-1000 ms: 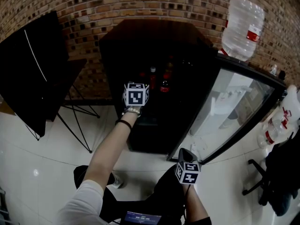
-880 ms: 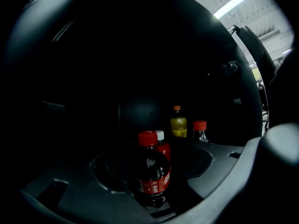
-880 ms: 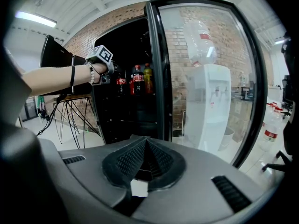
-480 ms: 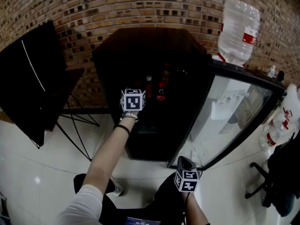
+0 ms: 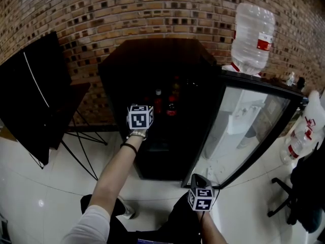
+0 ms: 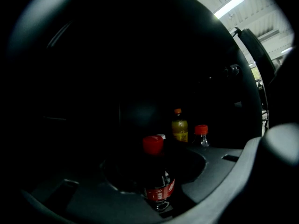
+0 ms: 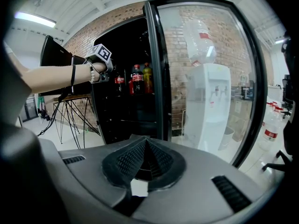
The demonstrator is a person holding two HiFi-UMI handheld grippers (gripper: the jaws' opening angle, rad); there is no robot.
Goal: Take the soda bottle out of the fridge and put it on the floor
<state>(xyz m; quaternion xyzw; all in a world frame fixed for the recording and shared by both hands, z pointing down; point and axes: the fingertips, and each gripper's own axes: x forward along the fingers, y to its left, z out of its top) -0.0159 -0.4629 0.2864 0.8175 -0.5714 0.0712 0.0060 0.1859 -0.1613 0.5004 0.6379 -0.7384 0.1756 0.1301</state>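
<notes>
The soda bottle [image 6: 157, 181], dark cola with a red cap and red label, stands on a shelf inside the dark fridge [image 5: 152, 60]. My left gripper [image 6: 154, 190] reaches in level. Its jaws have just been closing, and the black pads now lie against both sides of the bottle. In the head view only the left gripper's [image 5: 143, 108] marker cube and forearm show at the fridge mouth. My right gripper [image 7: 145, 155] is shut on nothing and hangs low by the foot of the open glass door [image 5: 244, 131].
A yellow-drink bottle [image 6: 179, 127] and a small clear bottle [image 6: 201, 135] stand deeper on the shelf. A water dispenser bottle [image 5: 252, 37] rises behind the door. A black board on a stand [image 5: 35, 90], water jugs [image 5: 304, 131] and white floor tiles [image 5: 45, 187] surround the fridge.
The head view has tilted up a little, so everything sits lower in the picture. The left gripper stays at the fridge shelf. The right gripper has not moved.
</notes>
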